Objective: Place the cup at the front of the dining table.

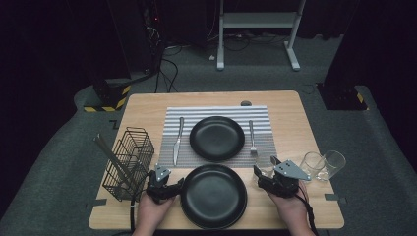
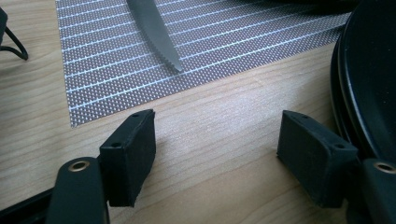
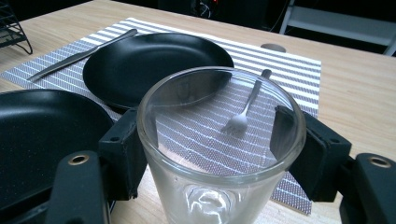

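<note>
Table [image 1: 147, 105] of pale wood, matt, with fine visible grain. Placemat [image 2: 107, 60]: woven cloth-like mesh, grey with white stripes, rough-textured. Knife [image 2: 154, 30] and fork [image 3: 243, 114]: brushed metal, dull sheen. Both plates, the far one [image 3: 140, 65] and the near one [image 3: 37, 135]: black, smooth, semi-gloss with faint speckle. Tumbler [image 3: 219, 154]: clear glass, glossy, between matt black plastic-looking pads [image 3: 123, 154] of the right gripper [image 3: 219, 144]. Wire basket [image 1: 129, 160] at the table's left edge: thin dark metal.

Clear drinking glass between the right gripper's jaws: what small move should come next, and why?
Probably lift it straight up a little. The right gripper has a black jaw against each side of the clear drinking glass, which stands upright on the wooden table, with the near black plate close beside.
</note>
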